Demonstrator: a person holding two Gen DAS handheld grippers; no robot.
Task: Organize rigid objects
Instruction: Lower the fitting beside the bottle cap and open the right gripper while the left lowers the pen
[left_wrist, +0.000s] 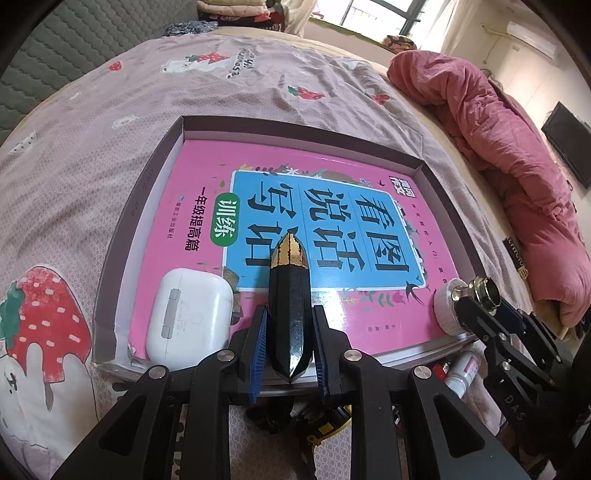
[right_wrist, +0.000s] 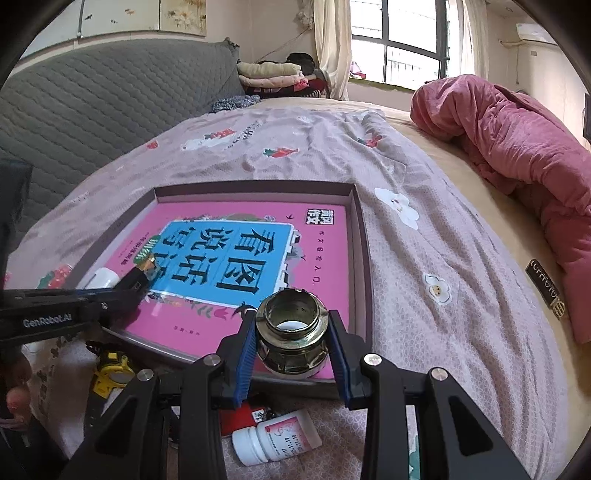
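Both pairs of jaws are clamped on objects: the left gripper (left_wrist: 290, 328) pinches a black, gold-tipped faceted piece (left_wrist: 289, 295), the right gripper (right_wrist: 291, 354) a brass-coloured threaded fitting (right_wrist: 291, 328). Each tilts steeply down over the near edge of the shallow box (right_wrist: 360, 236) holding a pink book (left_wrist: 177, 221) and a white earbud case (left_wrist: 188, 317).
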